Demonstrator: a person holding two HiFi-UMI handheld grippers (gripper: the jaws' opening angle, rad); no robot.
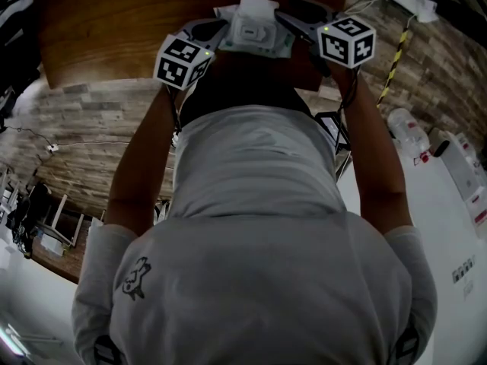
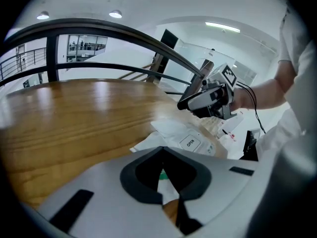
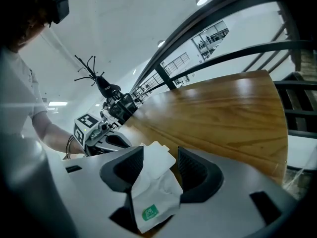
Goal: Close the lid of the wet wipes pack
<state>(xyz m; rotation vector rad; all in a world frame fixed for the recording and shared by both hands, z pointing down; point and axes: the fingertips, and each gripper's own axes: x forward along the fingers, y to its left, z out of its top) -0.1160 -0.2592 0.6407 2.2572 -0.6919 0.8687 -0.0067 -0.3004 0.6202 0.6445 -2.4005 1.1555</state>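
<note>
The surface (image 2: 74, 118) was a glossy wooden top with visible grain that reflected the ceiling light. The wet wipes pack (image 1: 255, 35) lay on the surface, close to the edge nearest the person. A label reading OPEN (image 2: 189, 143) sat on the pack's upper face.

The left gripper (image 2: 161, 152) reached over that edge of the surface. Its jaws were clenched on one end of the pack, their tips brought together. A strip of white wrapper with a green mark showed between the pads.

The right gripper (image 3: 161, 151) came over the surface from the opposite side. Its jaws were released and stood wide apart. The other end of the pack, bearing a green logo (image 3: 149, 212), lay between them without being pressed. The lid flap (image 3: 157, 157) stood tilted up between those jaws.

Each gripper carried a marker cube above the near edge of the surface: the left cube (image 1: 183, 61) and the right cube (image 1: 348, 40).

Beyond the far edge of the surface ran a dark curved railing (image 2: 124, 33). High above the surface was a white ceiling with round recessed lights (image 2: 115, 14). Below the surface lay a plank-patterned floor (image 1: 84, 139). The person stood against the near edge in a white shirt (image 1: 259, 226).
</note>
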